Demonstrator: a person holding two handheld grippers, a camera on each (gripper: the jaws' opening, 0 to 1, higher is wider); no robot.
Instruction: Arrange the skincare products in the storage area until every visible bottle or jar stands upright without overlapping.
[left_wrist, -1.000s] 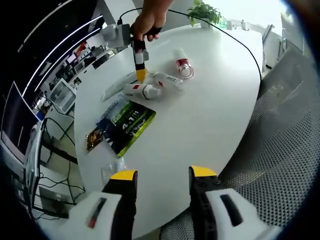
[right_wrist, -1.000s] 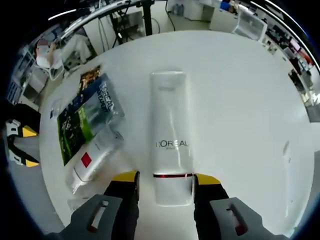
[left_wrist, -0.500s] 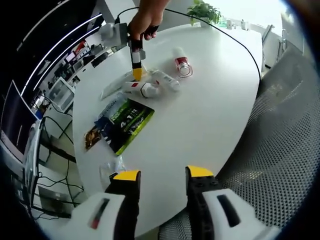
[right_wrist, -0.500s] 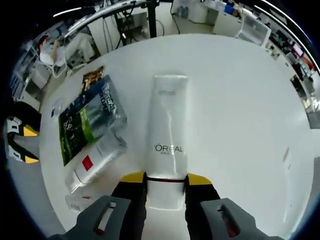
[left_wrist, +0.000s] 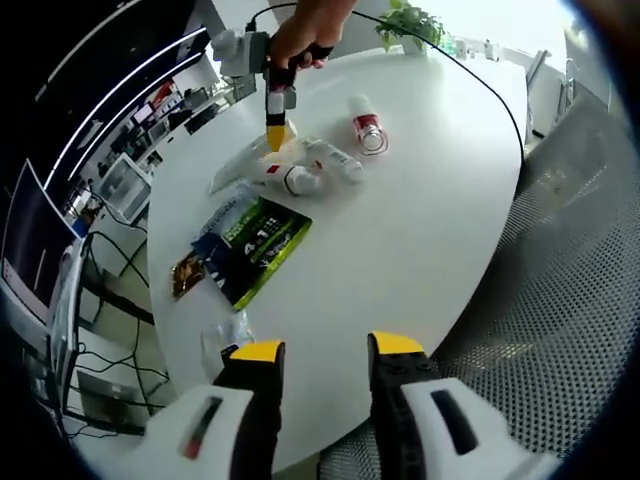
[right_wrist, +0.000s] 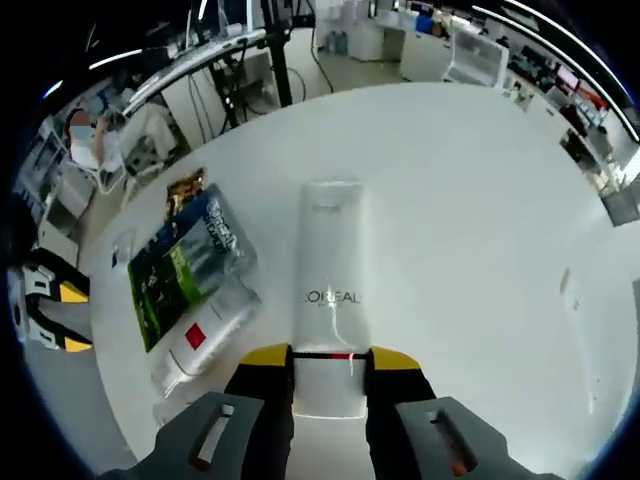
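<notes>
My right gripper (right_wrist: 329, 358) is shut on the capped end of a white L'Oréal tube (right_wrist: 330, 270), which points away from me over the white table (right_wrist: 470, 220). A white bottle with a red square (right_wrist: 200, 338) lies to its left. From the left gripper view, a hand holds that right gripper (left_wrist: 274, 135) over a cluster of lying products: the tube (left_wrist: 238, 166), two white bottles (left_wrist: 288, 179) (left_wrist: 336, 160) and a red-banded bottle (left_wrist: 366, 128). My left gripper (left_wrist: 326, 348) hangs open at the table's near edge, holding nothing.
A green and blue packet (left_wrist: 252, 240) lies flat beside a small brown sachet (left_wrist: 186, 276) and a clear plastic wrapper (left_wrist: 226, 335). A black cable (left_wrist: 480, 80) crosses the far table. A mesh chair (left_wrist: 570, 300) stands at the right, a plant (left_wrist: 405, 20) at the far edge.
My right jaws closed onto the tube's capped end, and that gripper has risen a little with it. The left gripper's jaws have drawn slightly closer together.
</notes>
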